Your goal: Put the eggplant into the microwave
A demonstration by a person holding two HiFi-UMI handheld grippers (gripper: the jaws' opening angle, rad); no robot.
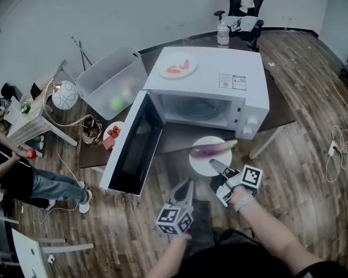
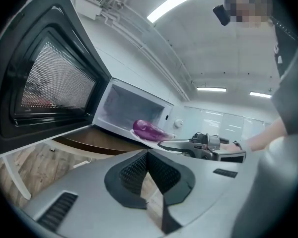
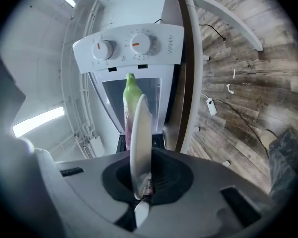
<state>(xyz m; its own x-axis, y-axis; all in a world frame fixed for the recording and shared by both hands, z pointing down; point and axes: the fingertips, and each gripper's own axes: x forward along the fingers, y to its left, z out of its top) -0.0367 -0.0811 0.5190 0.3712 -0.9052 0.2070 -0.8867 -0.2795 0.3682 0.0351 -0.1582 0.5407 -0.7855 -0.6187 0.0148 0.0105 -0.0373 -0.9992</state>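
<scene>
A purple eggplant with a green stem lies on a white plate, held in the air just in front of the white microwave. The microwave's door stands wide open to the left. My right gripper is shut on the plate's near rim. In the right gripper view the plate shows edge-on between the jaws, with the eggplant beyond it. My left gripper hangs lower left, shut and holding nothing. The left gripper view shows the eggplant at the cavity's mouth.
A plate of red food sits on top of the microwave. A clear plastic bin stands at the table's left end, with a small red item beside the door. A bottle and an office chair stand behind. A person sits at far left.
</scene>
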